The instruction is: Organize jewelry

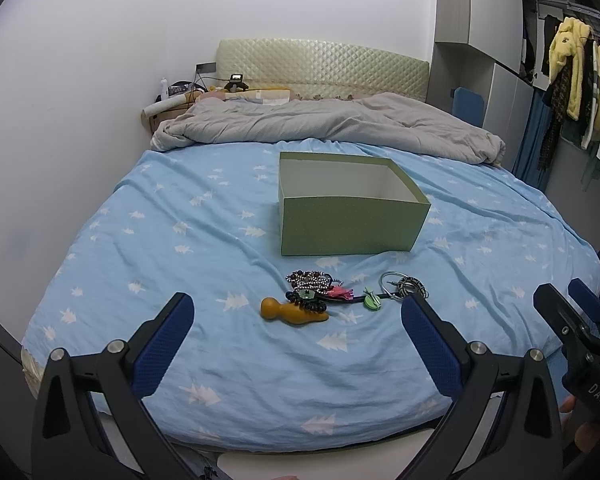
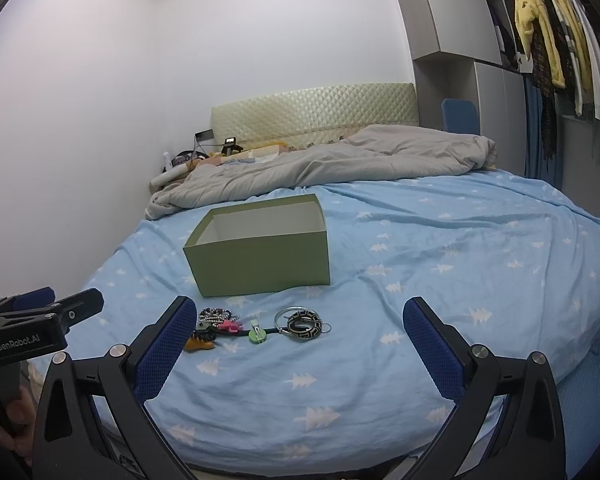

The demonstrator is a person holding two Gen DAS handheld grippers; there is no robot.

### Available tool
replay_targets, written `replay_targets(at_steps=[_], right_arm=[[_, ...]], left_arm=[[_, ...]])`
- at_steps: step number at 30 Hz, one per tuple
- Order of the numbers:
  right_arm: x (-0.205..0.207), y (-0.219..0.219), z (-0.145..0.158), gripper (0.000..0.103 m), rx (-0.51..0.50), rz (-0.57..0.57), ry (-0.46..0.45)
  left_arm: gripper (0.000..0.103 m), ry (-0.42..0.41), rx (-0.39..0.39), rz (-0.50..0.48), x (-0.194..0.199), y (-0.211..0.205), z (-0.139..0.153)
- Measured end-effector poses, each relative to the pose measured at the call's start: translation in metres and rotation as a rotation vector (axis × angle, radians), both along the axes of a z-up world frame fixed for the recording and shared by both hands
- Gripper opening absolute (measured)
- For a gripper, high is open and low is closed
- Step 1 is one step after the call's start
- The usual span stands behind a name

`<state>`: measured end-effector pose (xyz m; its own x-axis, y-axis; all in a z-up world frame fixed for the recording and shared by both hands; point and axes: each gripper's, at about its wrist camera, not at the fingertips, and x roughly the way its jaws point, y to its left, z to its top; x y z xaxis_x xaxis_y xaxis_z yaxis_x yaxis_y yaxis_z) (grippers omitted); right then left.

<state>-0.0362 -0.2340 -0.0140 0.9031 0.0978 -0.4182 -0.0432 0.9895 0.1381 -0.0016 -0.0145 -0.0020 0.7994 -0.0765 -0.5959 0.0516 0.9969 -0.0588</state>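
Left wrist: the left claw [image 1: 298, 334] gapes empty; the jewelry pile [image 1: 332, 294] lies on the bed [image 1: 140, 240], green box [image 1: 350, 210] at 12 o'clock. Right wrist: the right claw [image 2: 296, 338] gapes too; nothing looks packed yet, so a first pick is probably next.

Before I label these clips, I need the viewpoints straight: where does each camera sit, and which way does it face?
Left wrist: on the left gripper at the bed's foot, facing the headboard; its open fingers, the right gripper and a hand show.
Right wrist: on the right gripper, facing likewise from further right; its open fingers and the left gripper show.
Both share the green box, jewelry pile and blue sheet.
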Motion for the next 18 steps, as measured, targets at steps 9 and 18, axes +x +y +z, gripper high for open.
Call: replay_targets(at_steps=[9,18], right_arm=[[0.0000,-0.0001,-0.0009,0.103,0.001,-0.001,0.001],[0.0042,-0.0034,-0.0056,0.103,0.013,0.010,0.020]], left_arm=[[0.103,-0.002,0.001,-0.001,-0.0003,0.0000,0.0000],[0.103,0.022,-0.011,-0.005,0.0057,0.0038,-0.0059]])
